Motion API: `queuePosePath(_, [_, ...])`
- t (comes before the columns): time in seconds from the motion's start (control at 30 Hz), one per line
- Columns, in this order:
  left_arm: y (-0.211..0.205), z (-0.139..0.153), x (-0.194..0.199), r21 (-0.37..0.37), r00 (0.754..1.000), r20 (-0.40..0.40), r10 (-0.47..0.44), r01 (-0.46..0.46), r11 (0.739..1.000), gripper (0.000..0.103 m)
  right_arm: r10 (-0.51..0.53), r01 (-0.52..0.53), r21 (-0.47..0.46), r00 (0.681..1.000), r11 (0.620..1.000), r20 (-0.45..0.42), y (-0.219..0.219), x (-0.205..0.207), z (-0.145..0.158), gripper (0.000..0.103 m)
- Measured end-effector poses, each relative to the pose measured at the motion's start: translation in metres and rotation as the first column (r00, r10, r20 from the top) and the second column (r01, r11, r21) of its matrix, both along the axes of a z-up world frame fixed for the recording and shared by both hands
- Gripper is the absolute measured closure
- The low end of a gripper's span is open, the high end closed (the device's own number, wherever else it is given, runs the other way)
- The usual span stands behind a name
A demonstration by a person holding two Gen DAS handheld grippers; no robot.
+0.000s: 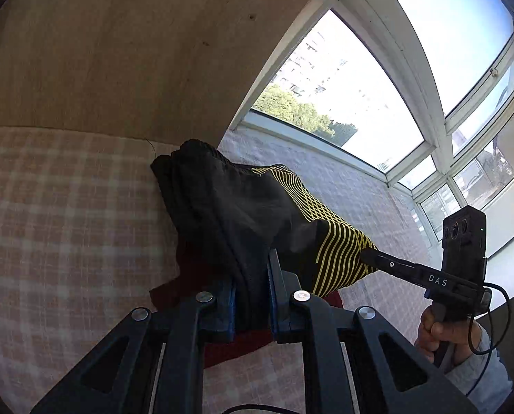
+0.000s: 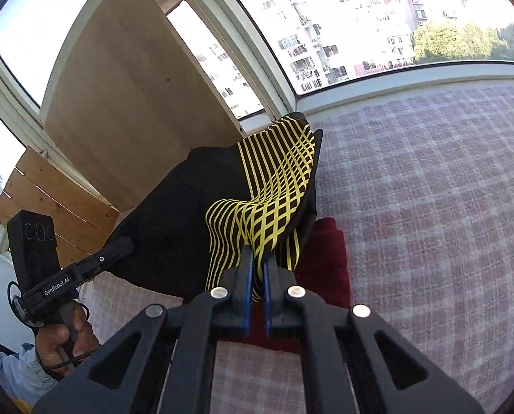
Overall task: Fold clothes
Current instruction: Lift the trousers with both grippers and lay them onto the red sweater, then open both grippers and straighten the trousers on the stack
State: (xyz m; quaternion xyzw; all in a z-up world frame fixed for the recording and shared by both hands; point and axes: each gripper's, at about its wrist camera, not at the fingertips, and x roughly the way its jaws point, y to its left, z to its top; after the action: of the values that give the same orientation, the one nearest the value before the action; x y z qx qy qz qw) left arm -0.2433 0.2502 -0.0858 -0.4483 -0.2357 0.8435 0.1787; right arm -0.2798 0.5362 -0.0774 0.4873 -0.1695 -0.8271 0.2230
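In the left wrist view, our left gripper (image 1: pixel 251 296) has its blue-padded fingers (image 1: pixel 230 310) clamped on a bunched black stretch of the black synthetic garment with yellow wavy stripes (image 1: pixel 243 214). The garment hangs lifted off the pink-and-white checked bed cover (image 1: pixel 60 214), above a dark red folded cloth (image 1: pixel 229 348) that lies on the cover towards its near edge. The right gripper (image 1: pixel 370 255) bites the striped portion from the right side, a hand (image 1: pixel 439 331) squeezing its handle. A tan wooden board (image 1: pixel 112 51) stands at the cover's far edge, with a white-framed window (image 1: pixel 360 79) beside it.

In the right wrist view, our right gripper closes narrowly on the yellow-striped fabric, which drapes up and over it. The left gripper grips the black part over at the left (the fabric between the two sags rather than running taut).

We judge that we are carrying or spreading the garment for a fold. To do this well, we draw the two grips apart until the held edge runs straight, keep them level, and lower the cloth flat onto bare cover so that it settles without creases.
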Motion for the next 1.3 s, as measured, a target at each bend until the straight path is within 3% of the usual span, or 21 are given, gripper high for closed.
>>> queuePosePath(0.03, [0.002, -0.014, 0.013, 0.013, 1.000, 0.017, 0.014, -0.014, 1.000, 0.091, -0.009, 0.009, 0.008, 0.999, 1.000, 0.035, 0.007, 0.001, -0.019, 0.098])
queuePosePath(0.13, [0.006, -0.032, 0.043, 0.043, 0.999, 0.016, 0.044, -0.045, 0.998, 0.090, -0.010, 0.011, -0.007, 0.999, 1.000, 0.046, 0.017, 0.010, -0.030, 0.098])
queuePosePath(0.37, [0.003, -0.050, 0.057, 0.024, 0.998, 0.051, 0.023, -0.024, 0.999, 0.086, 0.008, -0.006, -0.042, 0.998, 0.999, 0.056, 0.030, 0.024, -0.038, 0.098])
queuePosePath(0.43, [0.000, -0.050, 0.059, 0.019, 0.998, 0.054, 0.020, -0.021, 1.000, 0.082, 0.022, -0.019, -0.036, 0.998, 0.999, 0.062, 0.030, 0.031, -0.041, 0.098])
queuePosePath(0.6, [0.001, -0.043, 0.057, 0.011, 0.999, 0.048, 0.000, 0.000, 1.000, 0.085, 0.001, 0.003, -0.045, 0.997, 0.999, 0.081, 0.037, 0.043, -0.044, 0.098])
queuePosePath(0.7, [0.002, -0.032, 0.061, -0.057, 1.000, 0.005, -0.002, 0.002, 0.998, 0.084, -0.008, 0.011, -0.036, 0.998, 0.999, 0.065, 0.039, 0.053, -0.038, 0.098])
queuePosePath(0.77, [0.003, -0.020, 0.064, -0.068, 1.000, -0.019, 0.011, -0.012, 0.998, 0.083, -0.015, 0.014, 0.010, 0.994, 1.000, 0.105, 0.038, 0.052, -0.051, 0.098])
queuePosePath(0.83, [0.005, -0.008, 0.066, -0.078, 0.999, -0.043, 0.023, -0.026, 0.997, 0.082, -0.005, 0.002, 0.024, 0.996, 1.000, 0.091, 0.029, 0.048, -0.050, 0.098])
queuePosePath(1.0, [0.008, 0.023, 0.074, -0.101, 0.993, -0.103, 0.053, -0.063, 0.993, 0.064, 0.025, -0.028, 0.053, 0.999, 0.998, 0.046, 0.005, 0.035, -0.045, 0.097])
queuePosePath(1.17, [0.011, 0.053, 0.081, -0.122, 0.983, -0.164, 0.081, -0.101, 0.987, 0.026, 0.056, -0.056, 0.083, 0.998, 0.995, 0.001, -0.019, 0.023, -0.041, 0.097])
queuePosePath(1.3, [0.053, 0.051, 0.049, -0.072, 0.978, -0.203, 0.035, -0.051, 0.996, 0.026, 0.082, -0.078, 0.108, 0.996, 0.991, -0.034, -0.039, 0.013, -0.037, 0.097])
